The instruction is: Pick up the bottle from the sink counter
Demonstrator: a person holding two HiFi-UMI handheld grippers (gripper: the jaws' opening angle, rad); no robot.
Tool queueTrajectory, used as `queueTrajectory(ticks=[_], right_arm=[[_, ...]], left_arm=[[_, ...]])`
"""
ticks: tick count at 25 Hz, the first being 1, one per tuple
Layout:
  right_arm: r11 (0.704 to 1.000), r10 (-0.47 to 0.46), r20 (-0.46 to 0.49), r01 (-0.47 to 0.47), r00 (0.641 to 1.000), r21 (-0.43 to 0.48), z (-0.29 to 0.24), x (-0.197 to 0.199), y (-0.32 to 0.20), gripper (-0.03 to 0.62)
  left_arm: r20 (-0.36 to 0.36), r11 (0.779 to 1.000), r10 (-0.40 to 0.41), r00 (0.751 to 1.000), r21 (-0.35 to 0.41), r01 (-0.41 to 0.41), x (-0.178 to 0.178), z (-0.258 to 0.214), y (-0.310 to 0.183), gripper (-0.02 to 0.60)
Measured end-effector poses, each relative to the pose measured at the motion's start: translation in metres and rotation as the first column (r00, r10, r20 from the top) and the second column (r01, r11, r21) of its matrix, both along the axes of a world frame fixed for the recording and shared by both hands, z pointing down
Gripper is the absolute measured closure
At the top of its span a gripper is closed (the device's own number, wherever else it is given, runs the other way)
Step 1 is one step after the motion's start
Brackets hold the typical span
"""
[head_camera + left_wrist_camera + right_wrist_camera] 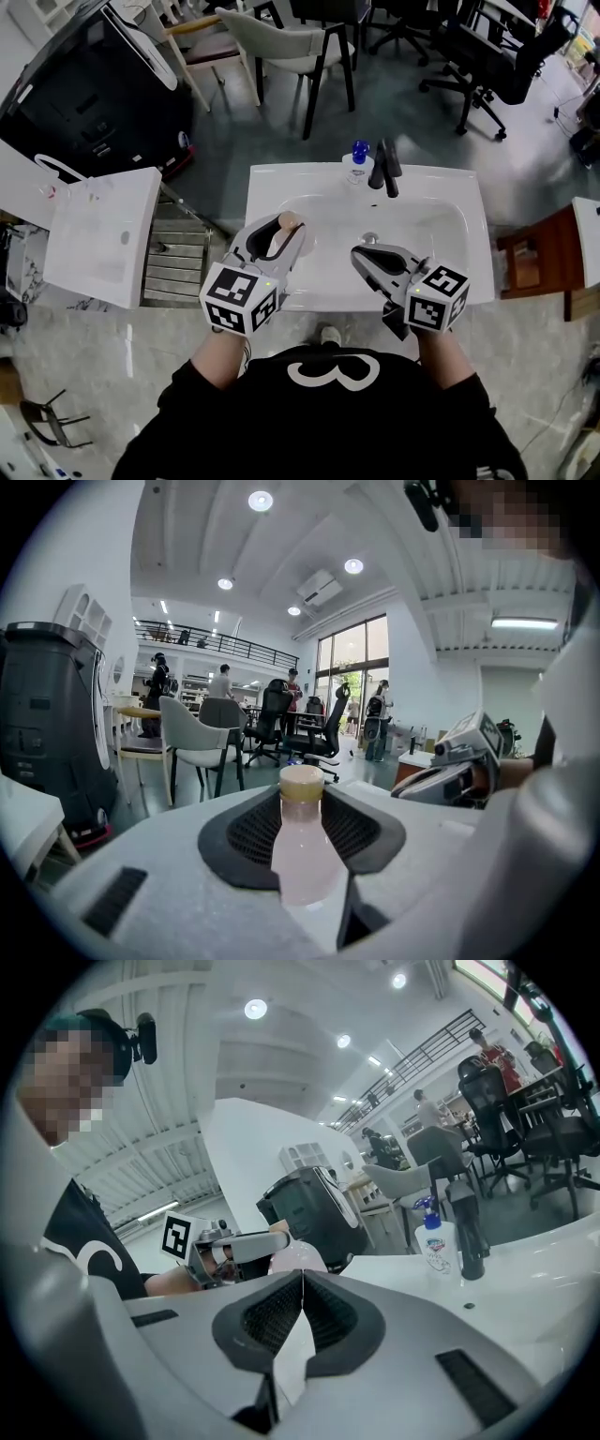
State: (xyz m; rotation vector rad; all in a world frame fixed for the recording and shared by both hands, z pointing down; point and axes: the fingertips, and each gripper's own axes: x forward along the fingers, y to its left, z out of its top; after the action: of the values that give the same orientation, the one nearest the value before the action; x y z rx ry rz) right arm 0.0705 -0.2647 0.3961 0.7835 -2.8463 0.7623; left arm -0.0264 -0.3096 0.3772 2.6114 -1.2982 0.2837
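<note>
A pale pink bottle (290, 222) with a tan cap stands upright between the jaws of my left gripper (281, 236), which is shut on its body over the left side of the white sink (441, 202). In the left gripper view the bottle (305, 850) fills the gap between the black pads and its cap rises above them. My right gripper (358, 253) hovers over the basin's right half with its jaws shut and nothing in them; its pads (323, 1312) meet. From the right gripper view, the left gripper (239, 1246) and the bottle (298, 1258) show at the left.
A white soap dispenser (357, 167) with a blue pump stands beside the black faucet (385, 167) at the sink's back rim. A white cabinet (98, 234) is at the left, a wooden stand (544, 258) at the right. Chairs and a black machine (84, 94) stand beyond.
</note>
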Motion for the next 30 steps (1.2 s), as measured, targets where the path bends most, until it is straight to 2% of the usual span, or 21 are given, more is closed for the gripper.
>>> queueTrajectory(ticks=[9, 21, 30], right_arm=[[0.997, 0.058, 0.010, -0.059, 0.998, 0.059, -0.039, -0.017, 0.016, 0.580], [0.985, 0.094, -0.005, -0.092, 0.996, 0.149, -0.065, -0.046, 0.064, 0.582], [0.982, 0.112, 0.002, -0.111, 0.994, 0.150, -0.061, -0.062, 0.090, 0.582]], left_arm=[[-0.013, 0.997, 0.069, 0.997, -0.017, -0.070, -0.010, -0.022, 0.032, 0.437], [-0.038, 0.988, 0.151, 0.988, 0.010, -0.151, -0.026, -0.037, 0.079, 0.437], [-0.049, 0.982, 0.188, 0.981, 0.004, -0.188, -0.036, -0.035, 0.107, 0.437]])
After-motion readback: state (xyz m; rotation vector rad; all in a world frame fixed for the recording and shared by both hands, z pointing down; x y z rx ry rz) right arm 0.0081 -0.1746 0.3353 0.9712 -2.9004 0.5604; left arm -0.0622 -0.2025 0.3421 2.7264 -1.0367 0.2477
